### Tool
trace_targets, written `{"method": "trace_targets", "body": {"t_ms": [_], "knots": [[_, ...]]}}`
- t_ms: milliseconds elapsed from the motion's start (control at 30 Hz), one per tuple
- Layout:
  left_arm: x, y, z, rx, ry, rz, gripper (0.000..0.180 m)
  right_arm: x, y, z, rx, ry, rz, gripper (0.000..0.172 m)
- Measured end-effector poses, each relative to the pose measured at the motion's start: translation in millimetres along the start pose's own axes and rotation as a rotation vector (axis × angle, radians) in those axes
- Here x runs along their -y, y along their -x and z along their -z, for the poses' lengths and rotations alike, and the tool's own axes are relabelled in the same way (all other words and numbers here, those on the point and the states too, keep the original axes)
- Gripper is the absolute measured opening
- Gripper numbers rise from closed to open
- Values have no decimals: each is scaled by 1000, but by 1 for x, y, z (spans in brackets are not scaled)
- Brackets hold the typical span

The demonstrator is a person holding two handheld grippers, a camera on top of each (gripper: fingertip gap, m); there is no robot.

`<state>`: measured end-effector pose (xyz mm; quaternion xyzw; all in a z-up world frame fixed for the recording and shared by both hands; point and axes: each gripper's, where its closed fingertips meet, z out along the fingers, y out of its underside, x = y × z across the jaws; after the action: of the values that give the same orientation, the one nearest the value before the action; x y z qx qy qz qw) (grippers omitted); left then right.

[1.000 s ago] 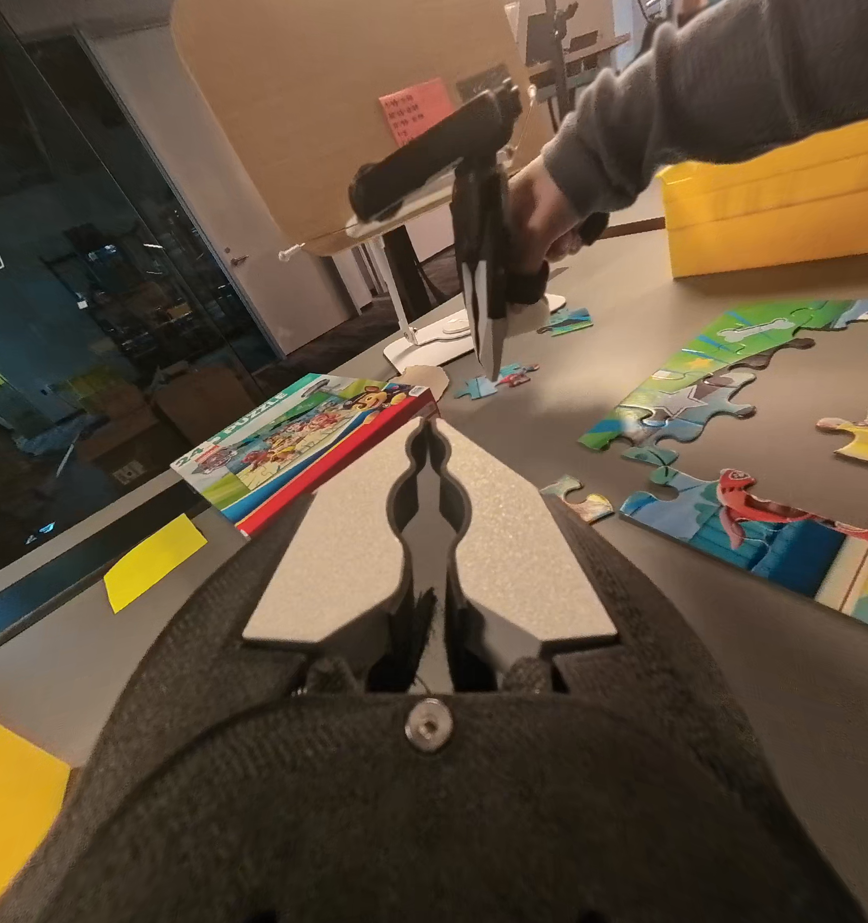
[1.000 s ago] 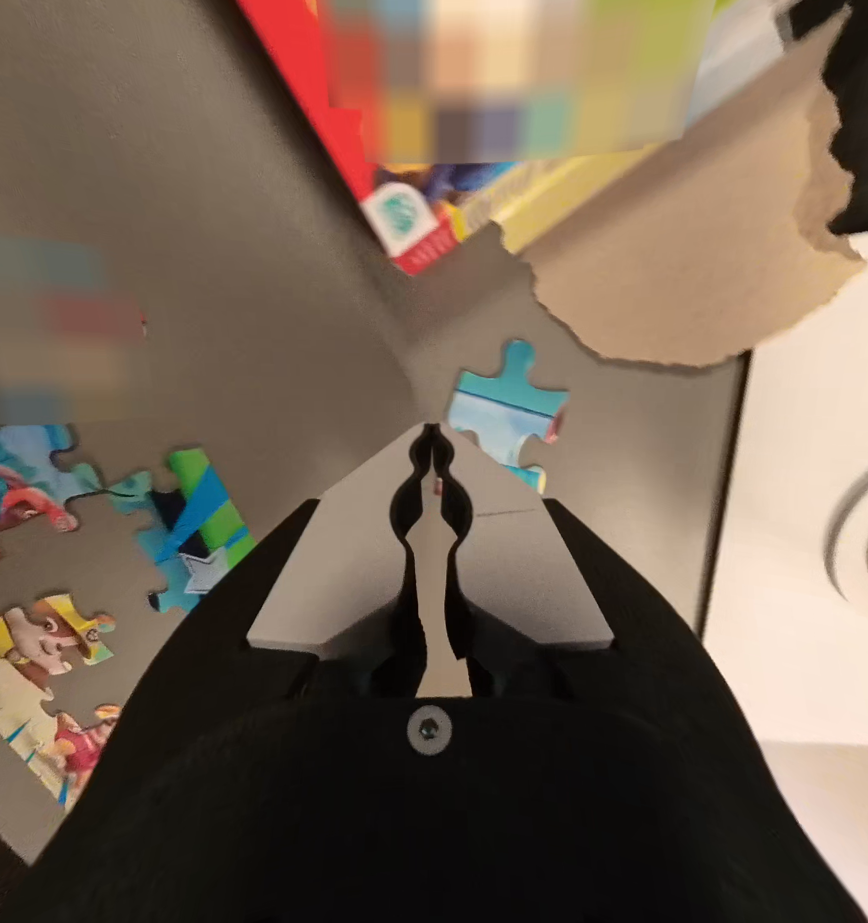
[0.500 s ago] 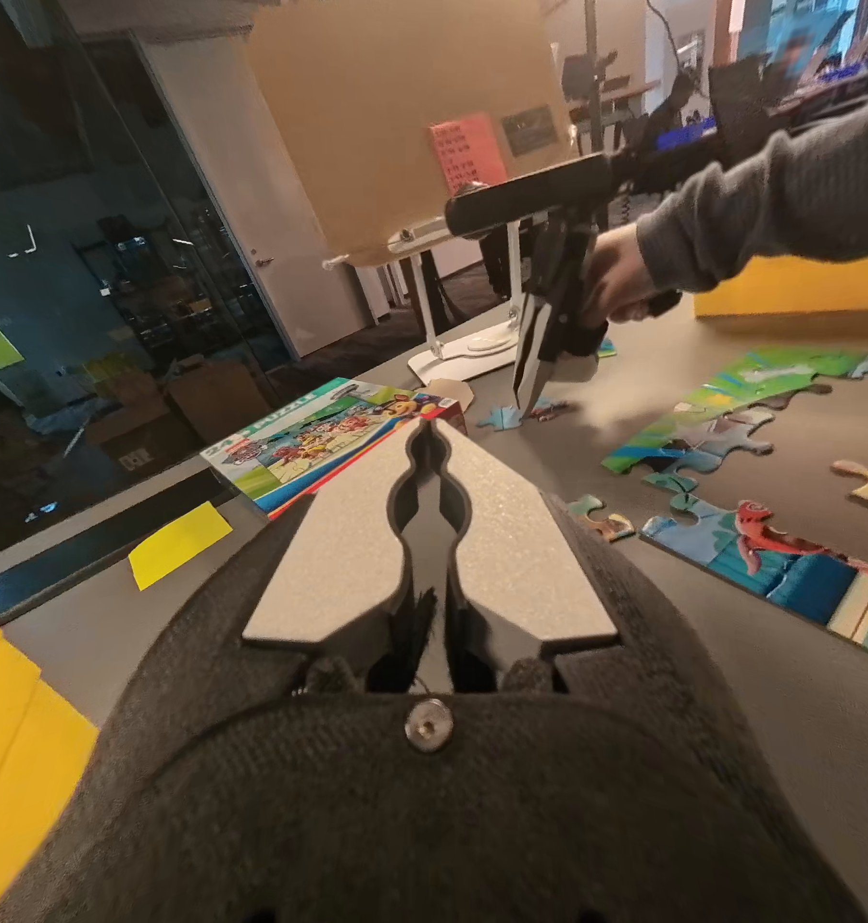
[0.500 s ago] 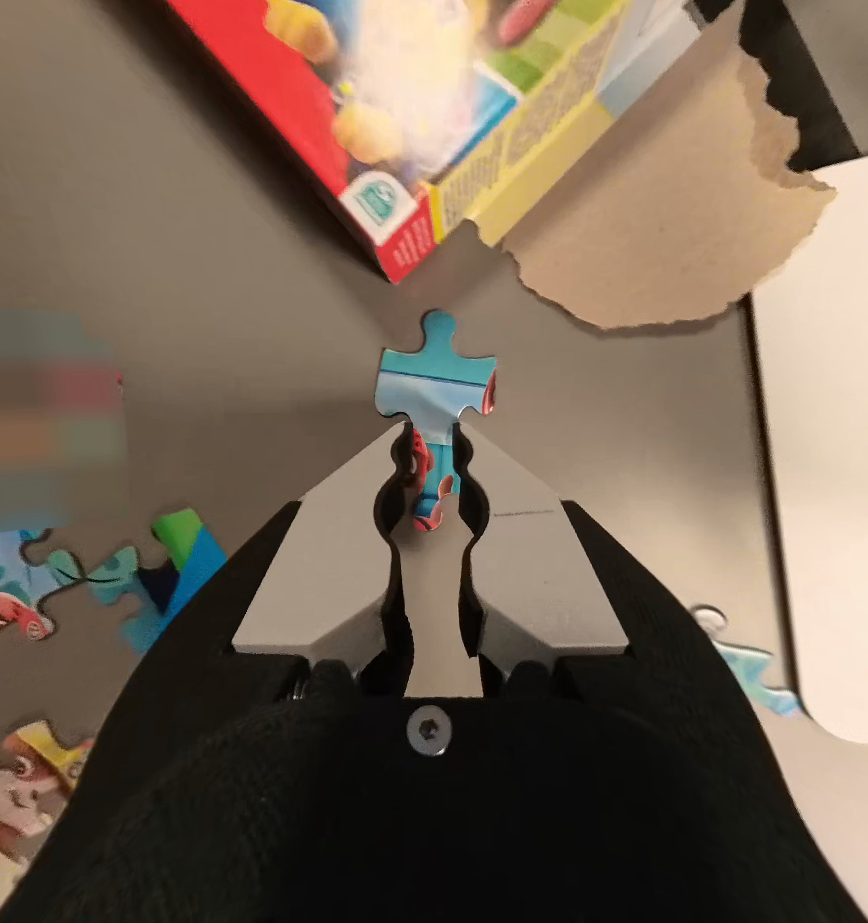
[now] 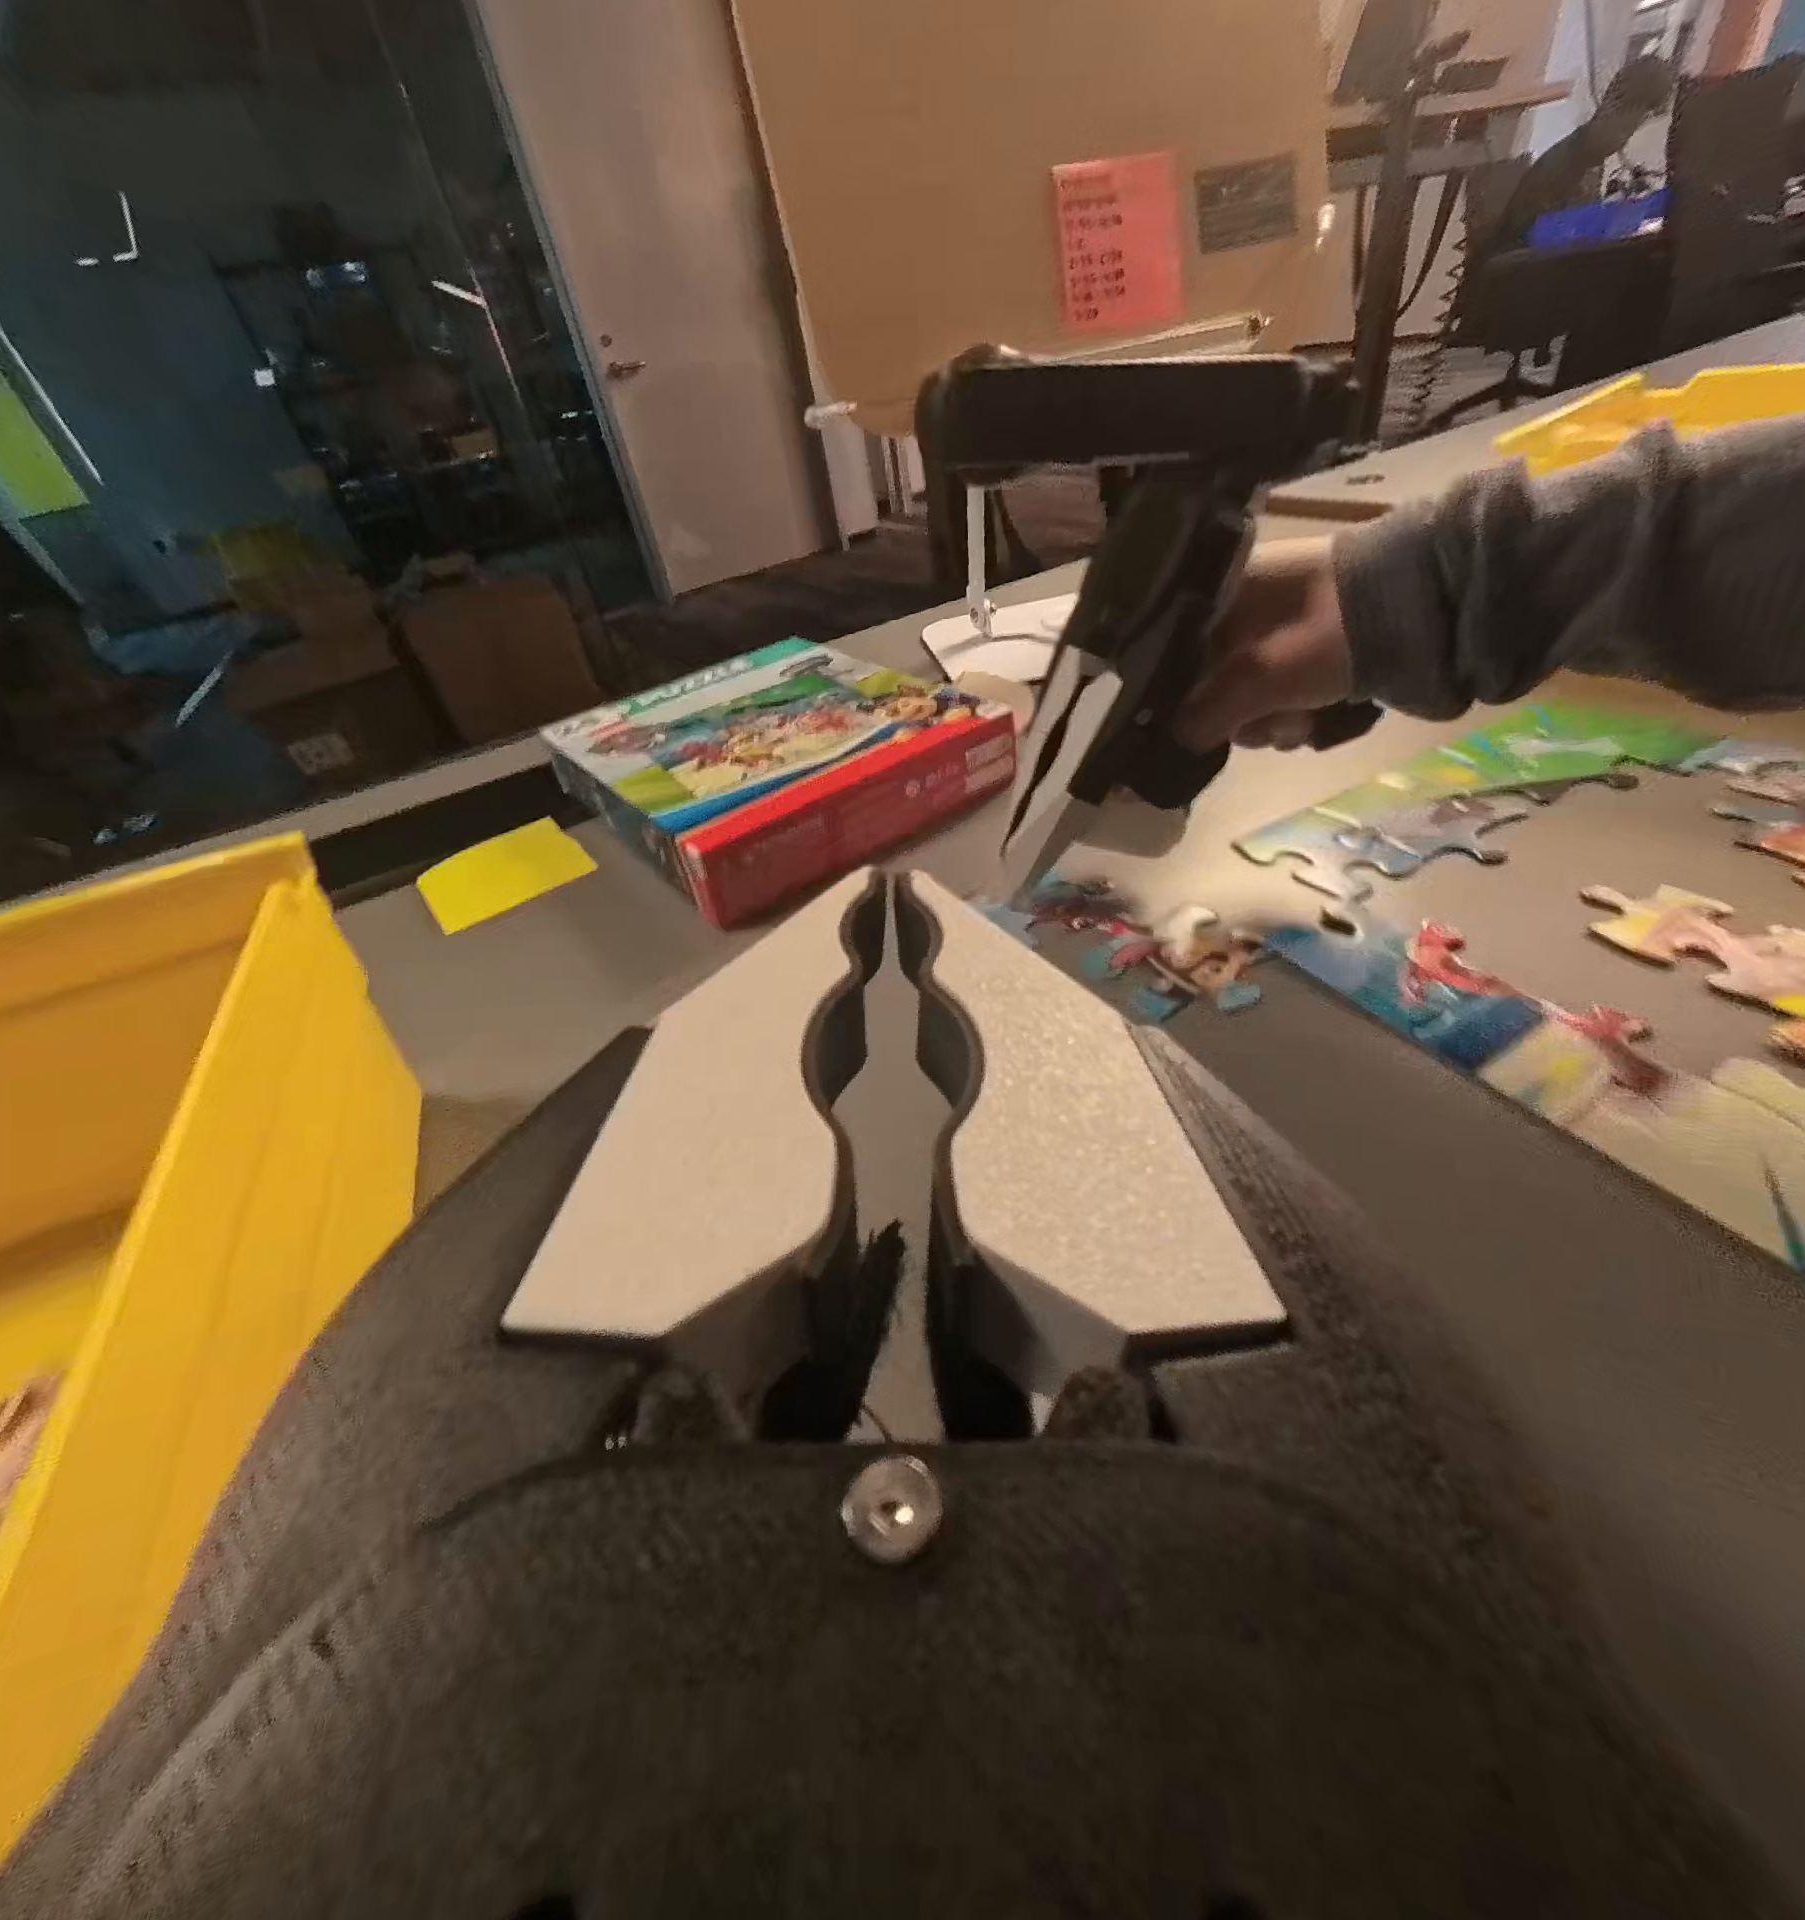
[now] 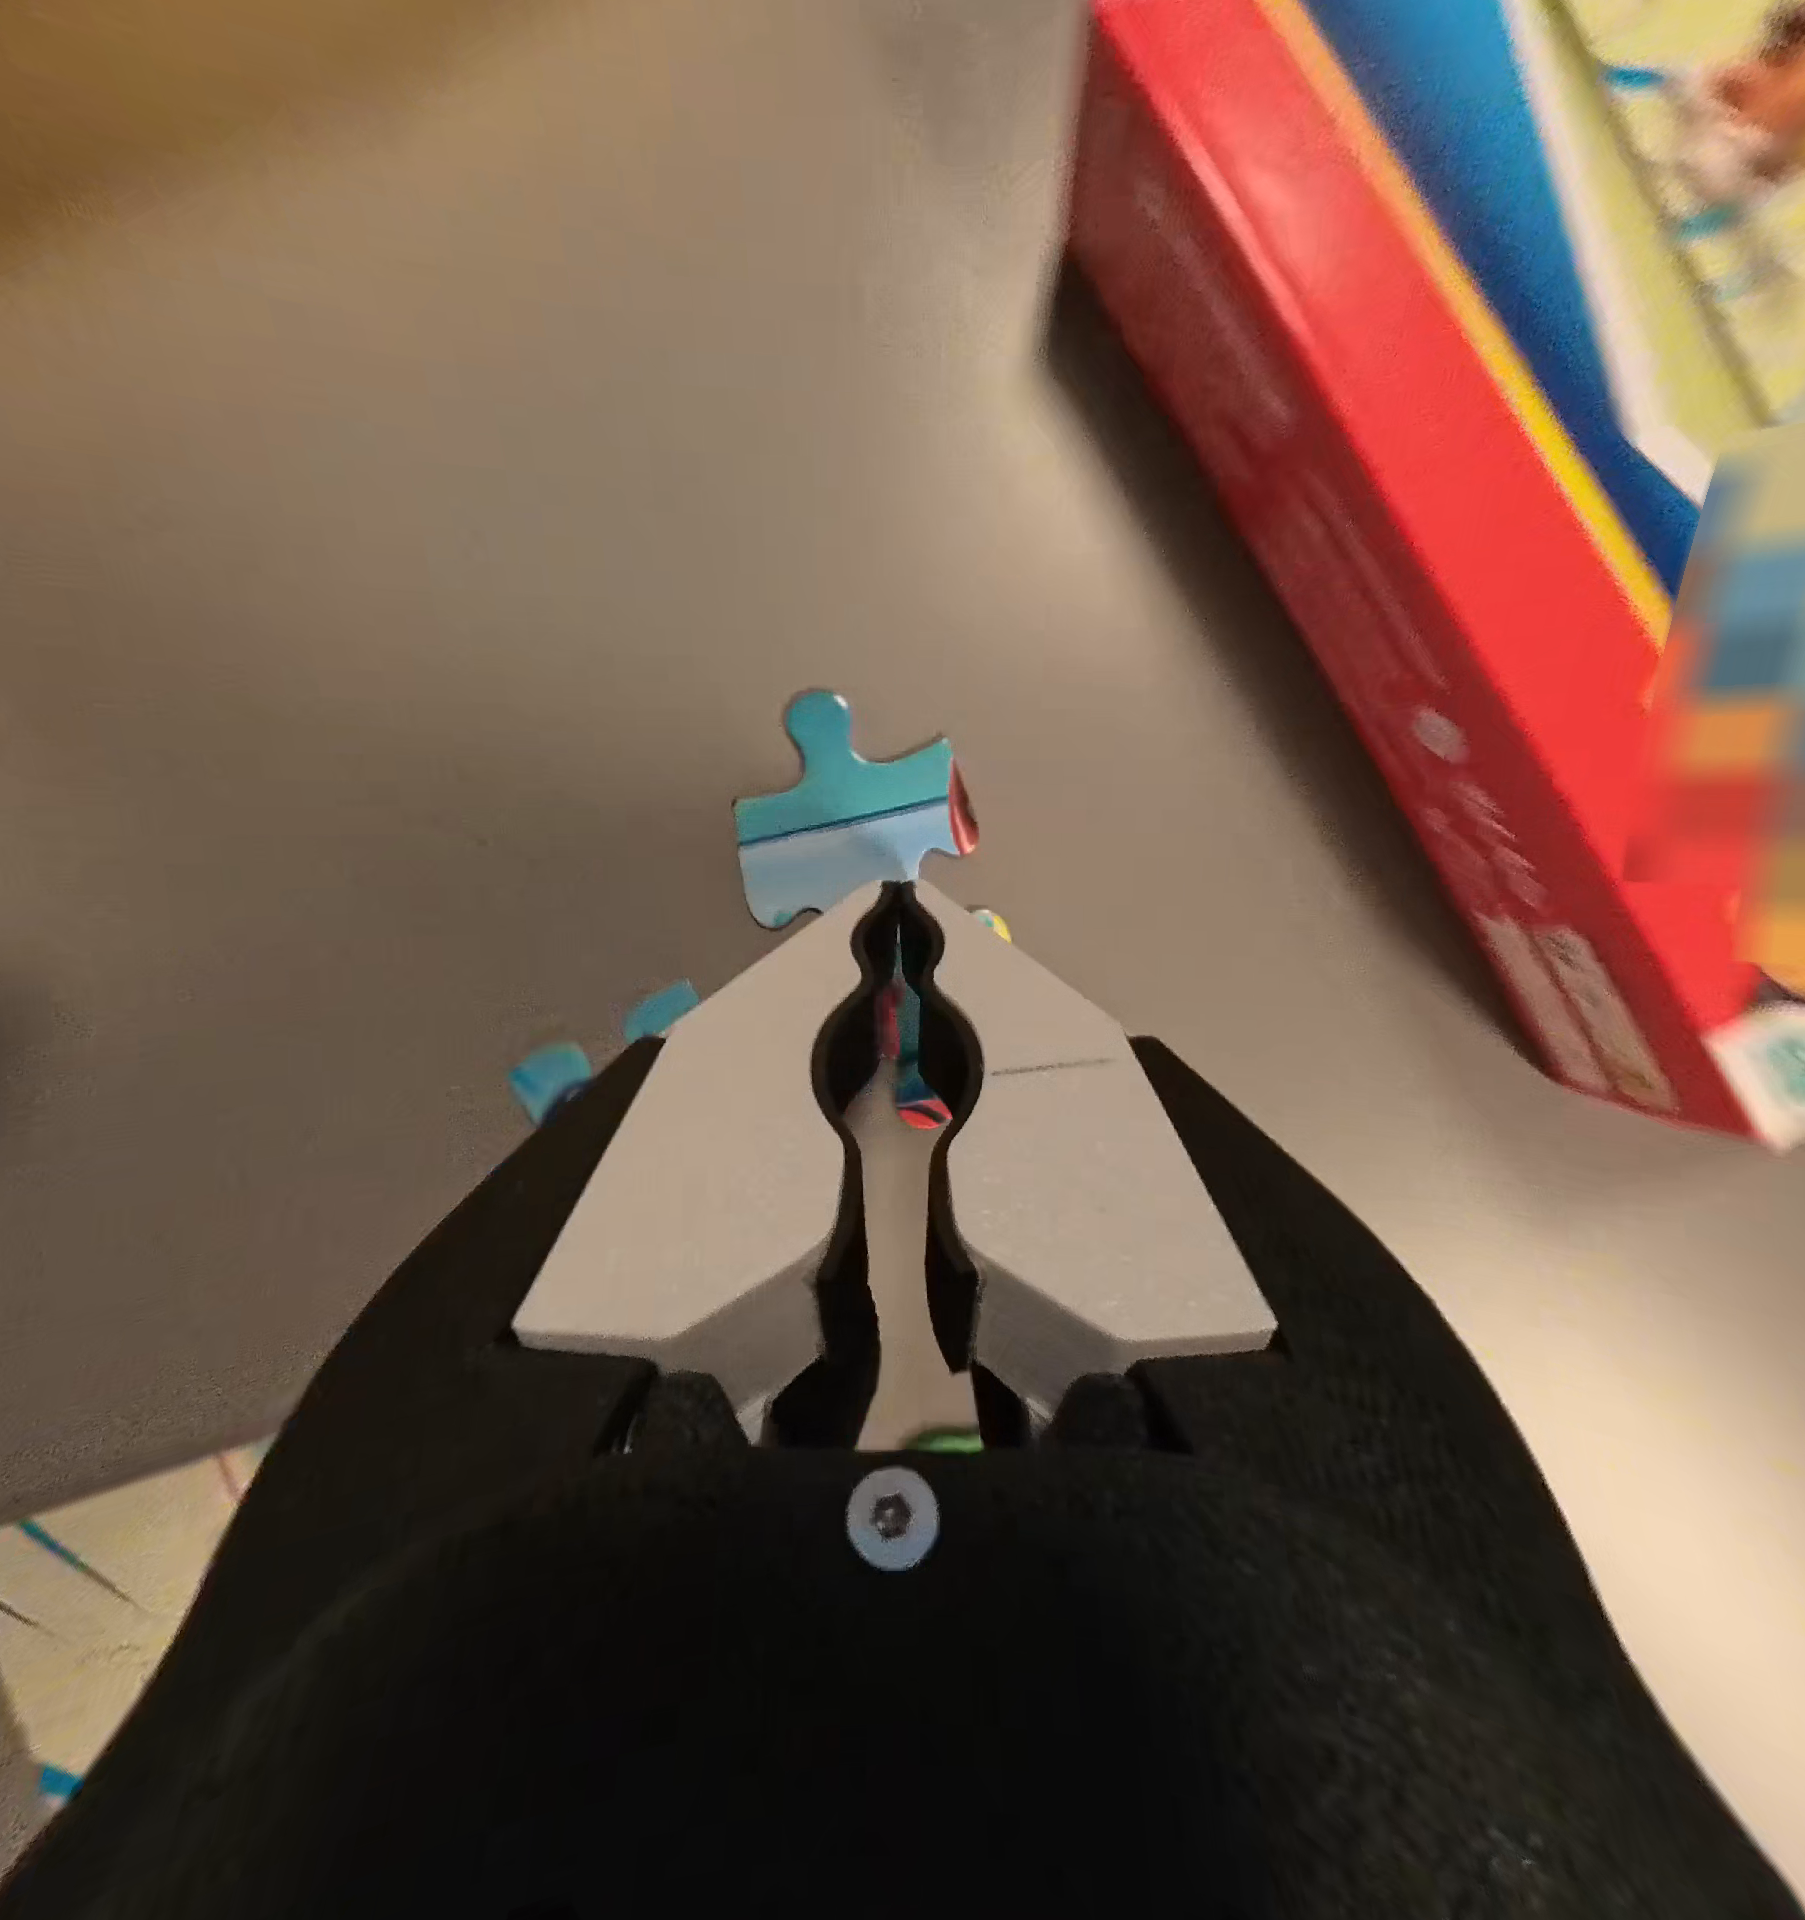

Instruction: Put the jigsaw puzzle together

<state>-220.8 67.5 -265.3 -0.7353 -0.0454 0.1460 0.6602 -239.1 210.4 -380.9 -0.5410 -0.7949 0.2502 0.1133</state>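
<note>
My right gripper (image 6: pixel 896 891) has its jaws clamped on a blue puzzle piece (image 6: pixel 844 808), lifted above the surface (image 6: pixel 410 520) beside the red puzzle box (image 6: pixel 1397 540). My left gripper (image 5: pixel 890 881) has jaws together, empty. The partly assembled puzzle (image 5: pixel 1480 997) remains incomplete.

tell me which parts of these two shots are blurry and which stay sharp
Left wrist view: the left gripper is sharp, while the assembled puzzle and puzzle box smear with motion. Right wrist view: the held blue puzzle piece is crisp, while the red box streaks.
</note>
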Motion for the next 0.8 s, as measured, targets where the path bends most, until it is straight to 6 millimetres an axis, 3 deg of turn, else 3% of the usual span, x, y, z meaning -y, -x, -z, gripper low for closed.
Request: {"method": "trace_targets", "body": {"t_ms": [100, 300, 400, 533, 667, 700, 800], "knots": [[-13, -13, 37, -25, 65, -3, 9, 16, 41, -14, 67, -6, 57, 0], [-37, -64, 110, -145, 200, -150, 52, 32, 142, -34, 200, 20, 231, 0], [-53, -95, 144, -230, 267, -245, 73, 25, 193, -36, 261, 57, 324, 0], [-86, -128, 171, -277, 396, -377, 106, -9, 250, -22, 321, 133, 332, 0], [-108, -151, 171, -271, 418, -615, 96, -52, 300, -1, 491, 173, 210, 0], [-115, -155, 171, -272, 433, -693, 90, -60, 304, 4, 507, 171, 190, 0], [-129, -156, 170, -221, 470, -934, 64, -67, 292, 32, 440, -1, 140, 0]]}}
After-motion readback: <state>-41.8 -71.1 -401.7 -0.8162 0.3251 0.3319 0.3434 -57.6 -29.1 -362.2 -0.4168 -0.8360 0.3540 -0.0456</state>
